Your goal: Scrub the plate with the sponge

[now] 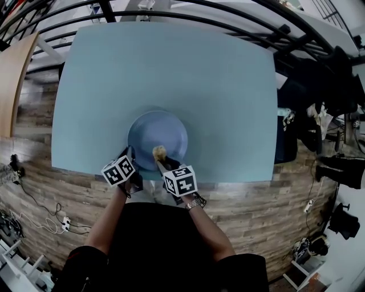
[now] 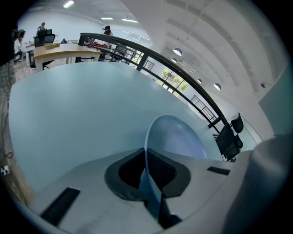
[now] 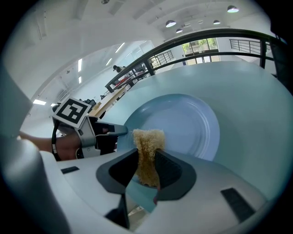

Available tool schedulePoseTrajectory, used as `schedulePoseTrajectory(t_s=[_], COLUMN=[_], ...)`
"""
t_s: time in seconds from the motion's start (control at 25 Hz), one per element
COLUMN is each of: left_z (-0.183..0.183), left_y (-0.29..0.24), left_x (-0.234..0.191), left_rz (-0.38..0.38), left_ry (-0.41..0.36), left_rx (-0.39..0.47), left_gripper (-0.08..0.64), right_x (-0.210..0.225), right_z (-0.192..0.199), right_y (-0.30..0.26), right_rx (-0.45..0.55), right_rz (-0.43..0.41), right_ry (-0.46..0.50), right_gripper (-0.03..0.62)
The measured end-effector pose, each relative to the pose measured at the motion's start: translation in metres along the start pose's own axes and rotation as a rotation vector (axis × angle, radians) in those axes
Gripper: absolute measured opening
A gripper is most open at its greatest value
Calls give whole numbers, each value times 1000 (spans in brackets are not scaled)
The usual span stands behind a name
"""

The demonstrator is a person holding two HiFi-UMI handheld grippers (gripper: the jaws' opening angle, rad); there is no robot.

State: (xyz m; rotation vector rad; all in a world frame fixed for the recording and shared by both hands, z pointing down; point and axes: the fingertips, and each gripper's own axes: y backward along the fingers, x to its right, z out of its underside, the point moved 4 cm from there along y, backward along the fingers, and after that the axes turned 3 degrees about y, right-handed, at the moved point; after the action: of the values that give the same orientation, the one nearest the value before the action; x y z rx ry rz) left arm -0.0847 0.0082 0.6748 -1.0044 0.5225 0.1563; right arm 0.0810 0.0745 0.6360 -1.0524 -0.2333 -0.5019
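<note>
A round light-blue plate (image 1: 158,134) lies on the pale blue table near its front edge. My left gripper (image 1: 131,155) is shut on the plate's near-left rim; in the left gripper view the plate (image 2: 176,137) stands edge-on between the jaws of that gripper (image 2: 149,171). My right gripper (image 1: 161,161) is shut on a tan, fuzzy sponge (image 1: 159,152) that pokes out over the plate's near part. In the right gripper view the sponge (image 3: 147,151) sits pinched between the jaws of the gripper (image 3: 147,170), above the plate (image 3: 183,123), with the left gripper (image 3: 120,130) at the rim.
The table (image 1: 171,68) spreads wide beyond the plate. A black curved railing (image 1: 228,17) runs behind it. Dark chairs and bags (image 1: 319,91) crowd the right side. Cables lie on the wooden floor (image 1: 34,211) at the left.
</note>
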Motion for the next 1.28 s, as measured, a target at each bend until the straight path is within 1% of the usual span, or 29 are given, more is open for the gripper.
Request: schedulePoseTrajectory(t_s=[0.16,0.48,0.76,1.28], left_z=[-2,-3,-2,1], left_y=[0,0,-1,0], left_x=[3,4,3,7], left_rz=[-7,-15,3,14], left_ry=[-27,-49,-53,-102], left_rx=[-12,-20,-34,-73], left_gripper=[6,6,6,6], right_x=[13,36,54,87], right_z=[-1,-6,-16,-39], right_y=[7,21,24,26], right_rx=[1,16,20,38], right_rz=[21,64,106,151], right_ry=[-3,3,9,-13], right_gripper=[112,112,112,112])
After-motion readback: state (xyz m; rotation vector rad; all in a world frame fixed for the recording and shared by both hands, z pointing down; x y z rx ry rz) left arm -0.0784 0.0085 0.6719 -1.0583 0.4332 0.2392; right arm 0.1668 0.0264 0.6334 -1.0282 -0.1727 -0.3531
